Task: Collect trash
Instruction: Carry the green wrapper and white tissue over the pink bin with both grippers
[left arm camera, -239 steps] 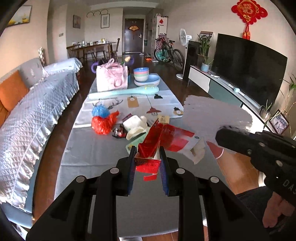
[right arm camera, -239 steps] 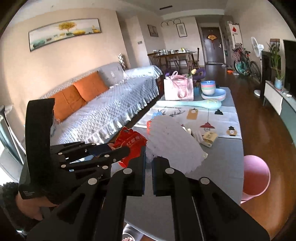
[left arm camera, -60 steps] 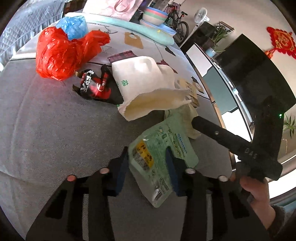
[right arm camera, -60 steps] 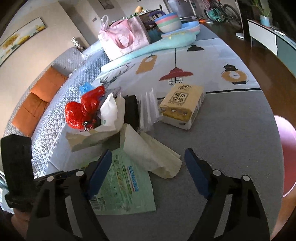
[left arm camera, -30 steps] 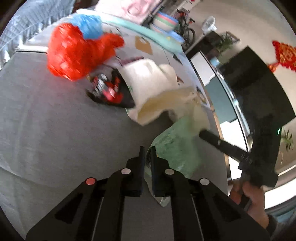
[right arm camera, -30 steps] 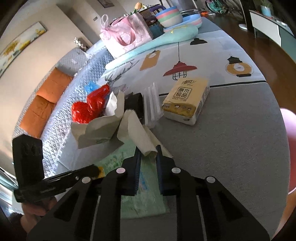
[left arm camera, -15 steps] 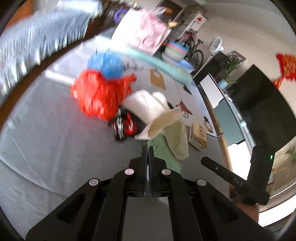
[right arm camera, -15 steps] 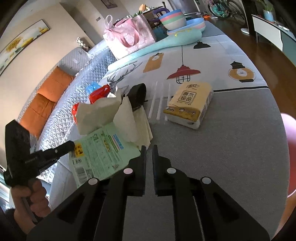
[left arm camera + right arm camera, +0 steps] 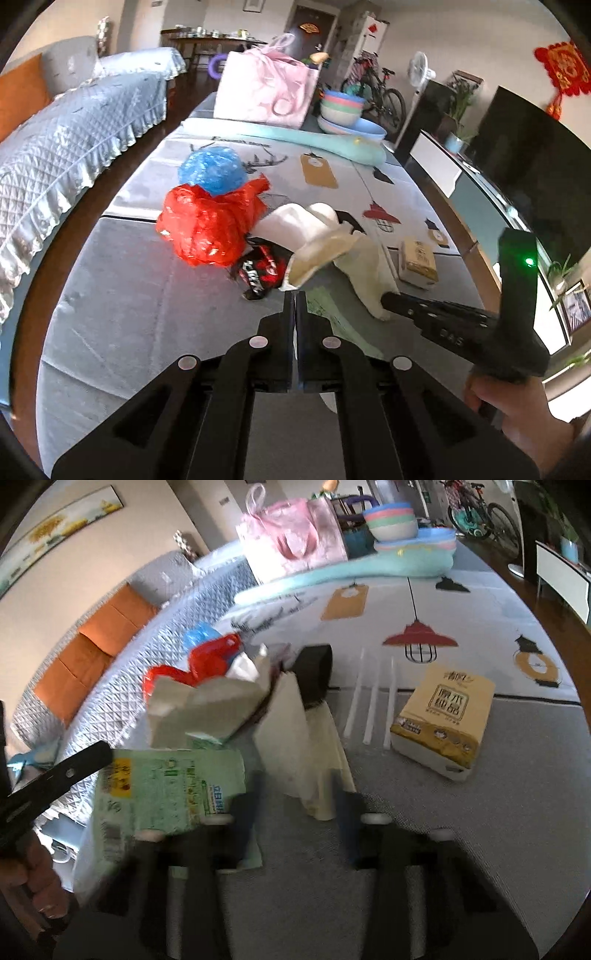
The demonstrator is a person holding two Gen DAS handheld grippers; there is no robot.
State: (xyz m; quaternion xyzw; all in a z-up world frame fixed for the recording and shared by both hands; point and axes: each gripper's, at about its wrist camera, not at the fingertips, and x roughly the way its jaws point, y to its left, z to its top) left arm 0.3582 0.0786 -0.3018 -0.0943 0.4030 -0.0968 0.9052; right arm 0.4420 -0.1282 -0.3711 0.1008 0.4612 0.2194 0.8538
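Black left gripper point(image 9: 295, 295), silver screws, green light

Both views are evenly daylit and bent by fisheye distortion, with edges darkened; the left view is rendered sharp. The right view is smeared by motion blur, the right claw point(image 9: 295, 812) worst.

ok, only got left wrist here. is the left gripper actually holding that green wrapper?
Observer: Yes. The right wrist view shows the green wrapper pinched at one corner by the left gripper.
Operator: right gripper open? I only see it side-on.
Observer: Open. The right gripper is blurred, but its fingers stand apart, aimed at the cream paper without gripping it.
Operator: anything I'm missing behind the pile?
Observer: Three clear straws lie between the cream paper and the tissue pack.
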